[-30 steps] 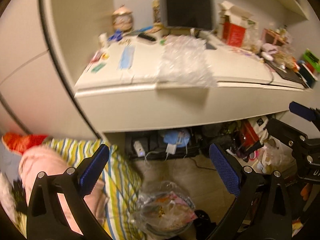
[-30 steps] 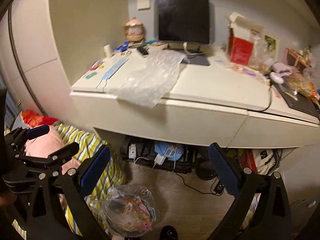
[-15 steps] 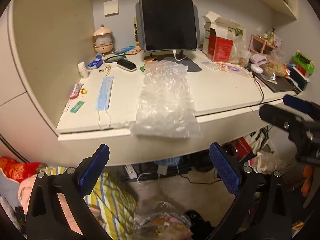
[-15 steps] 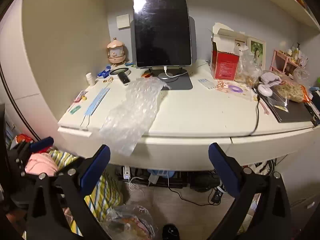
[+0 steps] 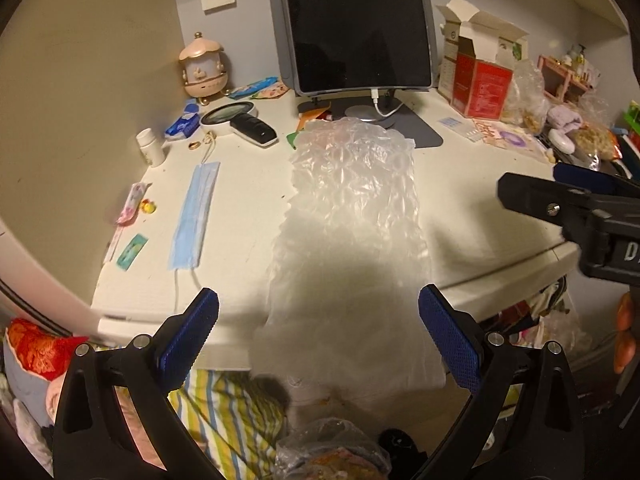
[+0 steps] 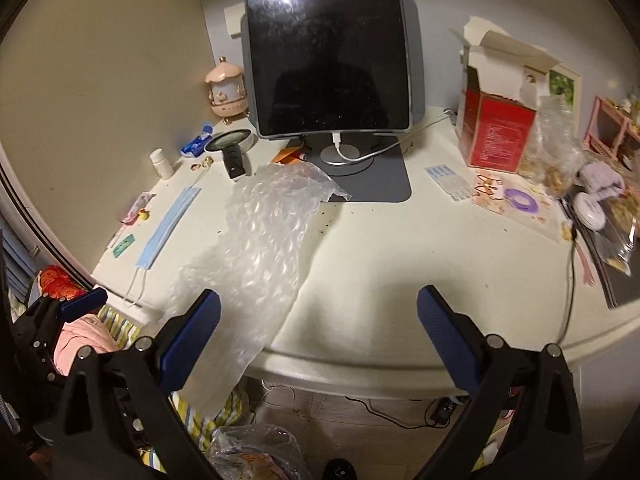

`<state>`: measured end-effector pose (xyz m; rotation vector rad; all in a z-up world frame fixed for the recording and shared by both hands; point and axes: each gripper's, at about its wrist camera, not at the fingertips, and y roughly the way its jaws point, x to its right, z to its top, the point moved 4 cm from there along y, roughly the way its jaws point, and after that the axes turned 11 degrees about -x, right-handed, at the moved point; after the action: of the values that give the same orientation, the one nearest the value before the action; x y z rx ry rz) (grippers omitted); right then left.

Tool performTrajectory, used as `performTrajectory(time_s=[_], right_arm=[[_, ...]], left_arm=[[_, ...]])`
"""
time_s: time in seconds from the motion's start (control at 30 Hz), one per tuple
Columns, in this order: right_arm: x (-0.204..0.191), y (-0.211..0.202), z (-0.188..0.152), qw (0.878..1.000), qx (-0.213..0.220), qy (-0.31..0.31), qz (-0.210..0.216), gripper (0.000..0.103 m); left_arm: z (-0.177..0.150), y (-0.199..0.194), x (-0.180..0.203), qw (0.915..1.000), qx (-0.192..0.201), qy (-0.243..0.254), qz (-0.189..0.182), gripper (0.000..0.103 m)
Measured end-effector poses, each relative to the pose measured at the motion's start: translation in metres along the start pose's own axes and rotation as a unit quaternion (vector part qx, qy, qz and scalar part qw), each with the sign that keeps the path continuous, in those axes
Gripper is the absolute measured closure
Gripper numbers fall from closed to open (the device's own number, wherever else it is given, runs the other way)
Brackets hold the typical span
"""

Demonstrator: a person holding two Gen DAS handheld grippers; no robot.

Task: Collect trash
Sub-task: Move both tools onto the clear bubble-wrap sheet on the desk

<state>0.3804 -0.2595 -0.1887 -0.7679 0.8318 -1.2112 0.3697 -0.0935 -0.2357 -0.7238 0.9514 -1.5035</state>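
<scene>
Clear bubble wrap (image 5: 352, 216) lay in a long strip on the white table (image 5: 472, 184), from the grey stand base of the dark screen (image 5: 356, 24) down to the front edge, where its near end hung over the edge. Left of it a blue face mask (image 5: 194, 216) lay flat, well apart from the wrap, and farther back stood a small white bottle (image 5: 150, 152) and a pink carousel ornament (image 5: 202, 68). An opened red box (image 6: 498, 136) stood at the right of the screen.

The left tongs (image 5: 318, 344) were wide open and held nothing; the hanging end of the wrap was seen between the two blue pads, but I could not tell if any pad touched it. The right tongs (image 6: 318, 340) were wide open and empty too, above the front edge of the table, with the wrap beside the left pad. Below the table, on the floor, a clear plastic bag (image 6: 256, 456) with colourful trash was partly visible.
</scene>
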Motion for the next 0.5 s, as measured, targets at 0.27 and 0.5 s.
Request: performTrajectory(time_s=[0.27, 0.5], right_arm=[[0.004, 0.045, 0.033, 0.999, -0.033, -0.011, 0.022, 0.007], [0.002, 0.077, 0.052, 0.998, -0.056, -0.016, 0.036, 0.007]], left_arm=[[0.029, 0.036, 0.011, 0.9997, -0.025, -0.001, -0.005, 0.006], [0.041, 0.063, 0.022, 0.9988, -0.046, 0.013, -0.008, 0.006]])
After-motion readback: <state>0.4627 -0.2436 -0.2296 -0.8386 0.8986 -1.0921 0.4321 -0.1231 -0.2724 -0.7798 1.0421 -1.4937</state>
